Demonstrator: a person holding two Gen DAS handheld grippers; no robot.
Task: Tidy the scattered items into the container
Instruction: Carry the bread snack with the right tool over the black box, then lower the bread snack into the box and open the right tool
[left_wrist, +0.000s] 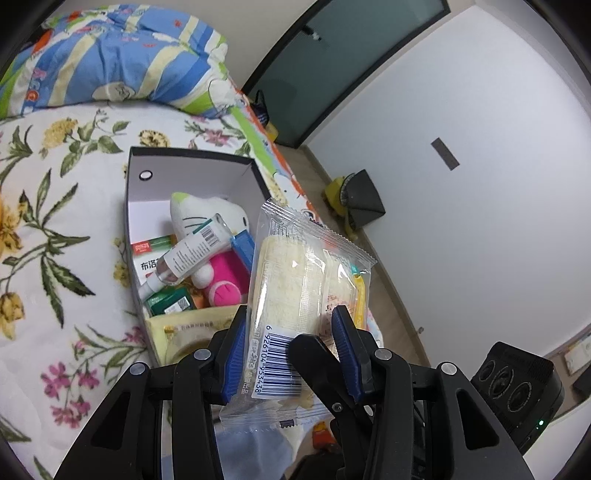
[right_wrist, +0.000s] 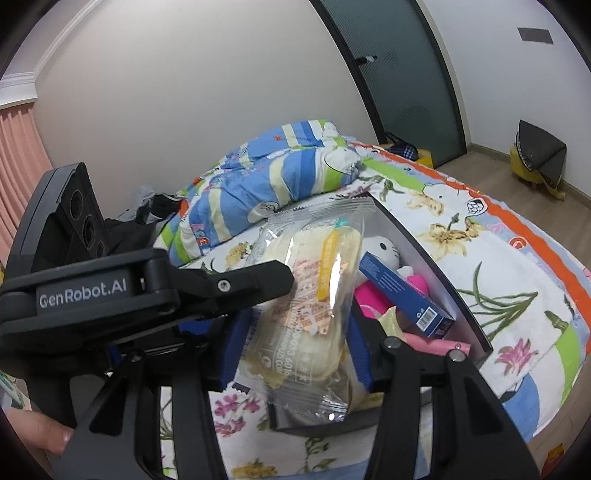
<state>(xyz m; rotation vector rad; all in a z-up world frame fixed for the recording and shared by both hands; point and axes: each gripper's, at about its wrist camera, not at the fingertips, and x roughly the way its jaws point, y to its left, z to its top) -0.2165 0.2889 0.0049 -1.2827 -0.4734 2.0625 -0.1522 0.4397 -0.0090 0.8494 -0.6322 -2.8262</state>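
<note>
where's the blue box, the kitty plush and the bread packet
blue box (right_wrist: 406, 295), right wrist view, its long side face
kitty plush (left_wrist: 207, 212), left wrist view, its white head
bread packet (left_wrist: 291, 280), left wrist view, clear wrapper over the bread

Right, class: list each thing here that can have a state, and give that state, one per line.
bread packet: sealed, held up over the box.
box: open, no lid on, partly filled.
spray bottle: lying tilted inside the box.
left gripper: jaws either side of the packet; grip unclear.
right gripper: jaws either side of the packet; grip unclear.
door: shut.
</note>
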